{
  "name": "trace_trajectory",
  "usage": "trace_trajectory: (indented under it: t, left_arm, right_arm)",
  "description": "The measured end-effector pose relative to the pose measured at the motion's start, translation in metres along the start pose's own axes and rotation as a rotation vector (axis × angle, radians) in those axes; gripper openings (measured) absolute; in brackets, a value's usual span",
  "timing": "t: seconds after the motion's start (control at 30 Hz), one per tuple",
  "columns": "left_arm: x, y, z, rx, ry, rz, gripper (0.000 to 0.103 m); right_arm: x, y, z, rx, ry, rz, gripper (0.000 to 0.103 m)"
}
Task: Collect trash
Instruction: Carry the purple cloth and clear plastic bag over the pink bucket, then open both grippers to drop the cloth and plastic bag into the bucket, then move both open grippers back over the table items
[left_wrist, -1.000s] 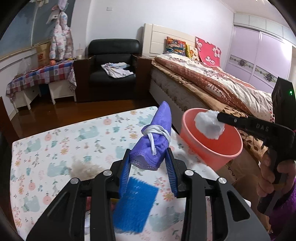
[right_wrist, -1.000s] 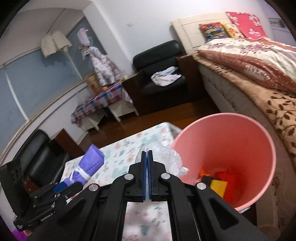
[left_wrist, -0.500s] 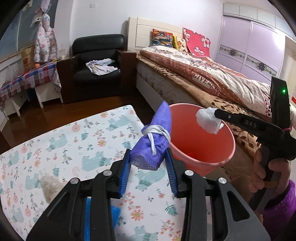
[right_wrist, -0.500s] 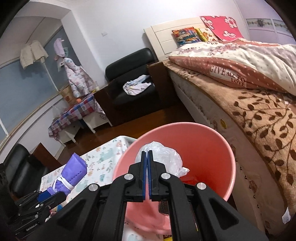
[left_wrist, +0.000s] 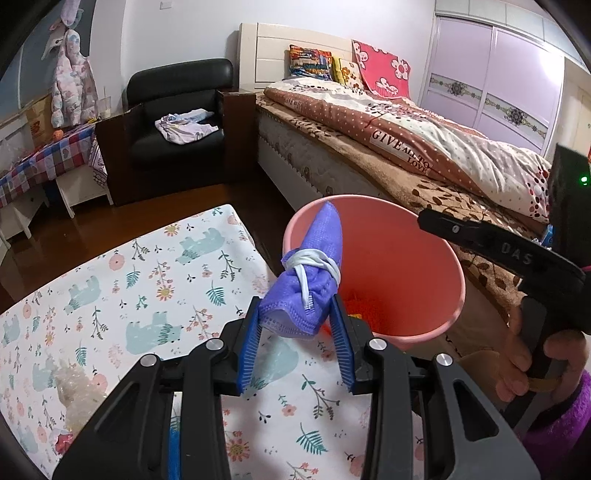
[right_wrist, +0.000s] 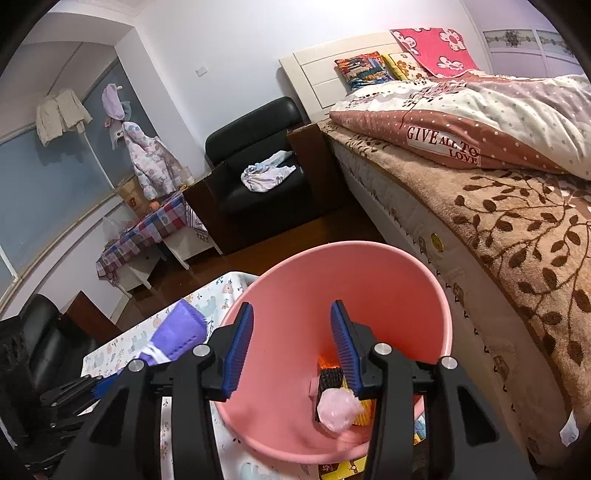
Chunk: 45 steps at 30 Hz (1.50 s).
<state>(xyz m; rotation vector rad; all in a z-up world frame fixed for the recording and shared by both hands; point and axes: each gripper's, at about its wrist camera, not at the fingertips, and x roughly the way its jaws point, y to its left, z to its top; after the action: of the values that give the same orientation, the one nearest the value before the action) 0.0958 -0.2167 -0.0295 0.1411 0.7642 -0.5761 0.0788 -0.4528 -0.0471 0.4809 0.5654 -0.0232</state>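
Purple mask clamped in left claw, beside pink bin.

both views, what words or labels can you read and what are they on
"GIVE ALL TO LOVE": white patch on the dotted quilt lying on the bed.
"DAS": embossed on the black arm of the right tool, seen from the left wrist view.
Cardboard box by the checked table: red print, too blurred to read.
Nothing else is legible.

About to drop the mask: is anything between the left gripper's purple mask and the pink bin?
No. In the left wrist view the purple mask, clamped in the left gripper, already overlaps the pink bin rim; nothing lies between.
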Motion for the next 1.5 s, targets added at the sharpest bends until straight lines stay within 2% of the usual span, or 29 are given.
trace_trajectory:
  t: [0.47,0.73,0.9,1.0,1.5]
  left_arm:
    - [0.033,-0.022,0.012,0.036,0.044,0.004,0.037]
    - [0.047,-0.038,0.022,0.045,0.041,-0.01,0.038]
    - [0.053,-0.042,0.026,0.012,0.054,-0.041,0.041]
    - [0.055,-0.043,0.026,0.0,0.061,-0.038,0.047]
    - [0.035,-0.021,0.011,-0.104,0.043,-0.033,0.048]
  right_arm:
    - [-0.02,-0.003,0.001,0.02,-0.04,0.042,0.045]
    - [-0.029,-0.007,0.001,0.028,-0.048,0.054,0.046]
    - [-0.031,-0.013,-0.001,0.036,-0.044,0.055,0.046]
    - [-0.033,-0.016,0.0,0.039,-0.043,0.056,0.046]
    - [-0.044,0.001,-0.009,-0.017,-0.017,0.095,0.048]
